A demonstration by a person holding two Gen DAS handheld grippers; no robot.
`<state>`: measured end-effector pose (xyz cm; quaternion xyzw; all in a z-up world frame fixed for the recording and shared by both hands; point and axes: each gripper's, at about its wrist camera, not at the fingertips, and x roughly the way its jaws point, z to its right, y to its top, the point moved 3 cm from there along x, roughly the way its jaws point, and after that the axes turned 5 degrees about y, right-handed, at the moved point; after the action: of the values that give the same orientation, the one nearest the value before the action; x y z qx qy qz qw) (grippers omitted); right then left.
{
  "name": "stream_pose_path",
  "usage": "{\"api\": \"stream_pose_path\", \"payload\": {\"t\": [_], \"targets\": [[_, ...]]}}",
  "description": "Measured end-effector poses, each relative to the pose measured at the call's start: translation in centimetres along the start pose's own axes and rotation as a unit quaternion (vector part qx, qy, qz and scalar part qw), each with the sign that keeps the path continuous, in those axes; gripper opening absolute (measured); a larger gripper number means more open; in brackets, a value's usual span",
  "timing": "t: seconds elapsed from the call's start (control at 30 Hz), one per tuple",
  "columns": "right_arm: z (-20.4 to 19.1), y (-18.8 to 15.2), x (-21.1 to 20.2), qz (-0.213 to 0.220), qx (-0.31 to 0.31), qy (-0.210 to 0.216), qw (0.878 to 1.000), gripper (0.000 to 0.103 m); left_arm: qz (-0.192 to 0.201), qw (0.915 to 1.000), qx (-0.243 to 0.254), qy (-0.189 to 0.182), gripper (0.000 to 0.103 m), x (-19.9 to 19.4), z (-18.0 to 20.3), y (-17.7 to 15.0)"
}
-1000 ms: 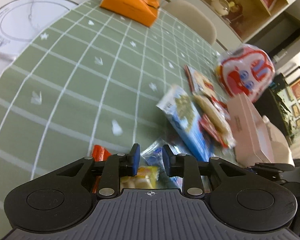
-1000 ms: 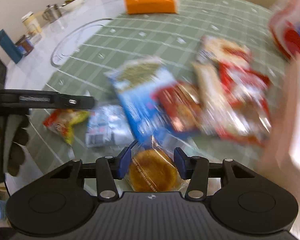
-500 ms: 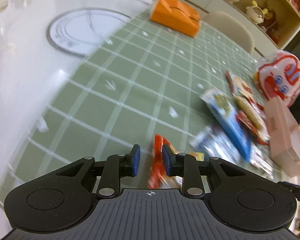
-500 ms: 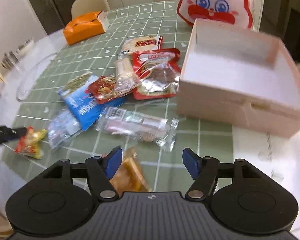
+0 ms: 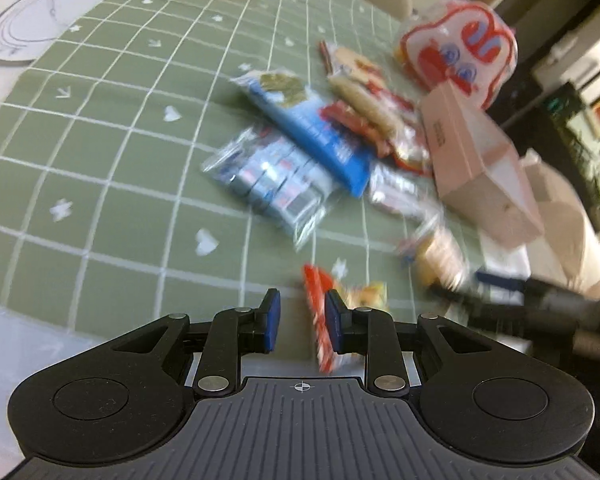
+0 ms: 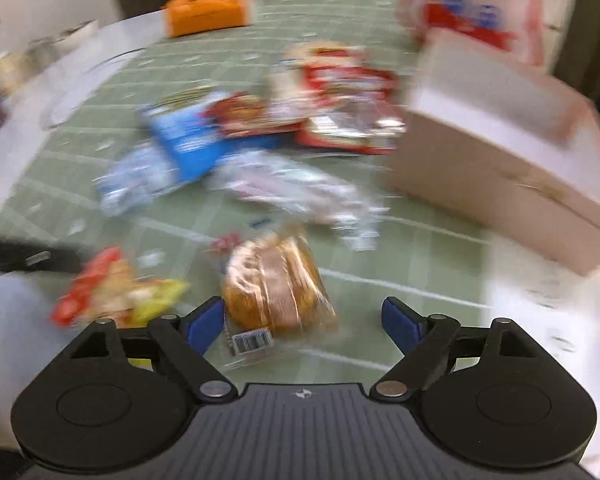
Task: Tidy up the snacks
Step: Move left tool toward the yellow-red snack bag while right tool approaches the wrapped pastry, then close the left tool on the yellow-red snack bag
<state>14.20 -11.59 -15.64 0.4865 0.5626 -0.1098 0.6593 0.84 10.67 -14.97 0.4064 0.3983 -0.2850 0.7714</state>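
Right gripper (image 6: 303,320) fingers opening over wrapped bun (image 6: 278,284), lower centre: soft, crinkly; pinch wrapper edge. Left gripper (image 5: 302,322) fingers nearly together, grip unclear.

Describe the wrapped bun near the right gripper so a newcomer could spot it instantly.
Start at the pale pink open box on the green checked tablecloth. In front of it, close to the right gripper, whose jaws are opening, lies the bun. Alone among colourful packets, it is golden-brown in clear wrap.
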Motion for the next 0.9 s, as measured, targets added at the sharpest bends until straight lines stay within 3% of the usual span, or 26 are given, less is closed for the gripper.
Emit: {"api": "stream_pose_path", "payload": {"t": [0.1, 0.17, 0.23, 0.47, 0.53, 0.63, 0.67, 0.77, 0.9], "targets": [[2.9, -0.5, -0.8, 0.019, 0.031, -0.051, 0.998, 0.085, -0.008, 0.9961, 0.087, -0.013, 0.028, -1.1, 2.2, -0.8], [4.3, -1.1, -1.1, 0.018, 0.052, -0.052, 0.997, 0.085, -0.015, 0.9812, 0.192, -0.01, 0.028, -1.1, 4.7, -1.9], [5.2, -2.0, -1.1, 0.005, 0.073, -0.039, 0.997, 0.087, -0.032, 0.9644, 0.262, 0.001, 0.028, -0.2, 6.5, -3.1], [5.8, -3.2, -2.0, 0.007, 0.074, -0.035, 0.997, 0.092, -0.05, 0.9451, 0.322, 0.02, 0.03, 3.0, 9.1, -4.3], [5.6, -3.2, -1.6, -0.001, 0.063, -0.034, 0.997, 0.093, -0.059, 0.9335, 0.354, 0.012, 0.034, 3.4, 10.1, -4.4], [5.4, -3.3, -1.4, -0.006, 0.054, -0.032, 0.998, 0.097, -0.073, 0.919, 0.387, -0.004, 0.051, 3.8, 11.4, -4.8], [5.4, -3.3, -1.3, -0.007, 0.056, -0.029, 0.998, 0.098, -0.076, 0.9189, 0.387, -0.011, 0.055, 3.8, 11.5, -4.9], [5.4, -3.3, -1.3, -0.006, 0.059, -0.024, 0.998, 0.102, -0.082, 0.9234, 0.374, -0.03, 0.051, 3.4, 11.5, -4.8], [5.5, -3.4, -1.2, 0.001, 0.07, -0.028, 0.997, 0.103, -0.04, 0.9237, 0.378, -0.052, 0.051, 0.4, 11.2, -3.4]]}}
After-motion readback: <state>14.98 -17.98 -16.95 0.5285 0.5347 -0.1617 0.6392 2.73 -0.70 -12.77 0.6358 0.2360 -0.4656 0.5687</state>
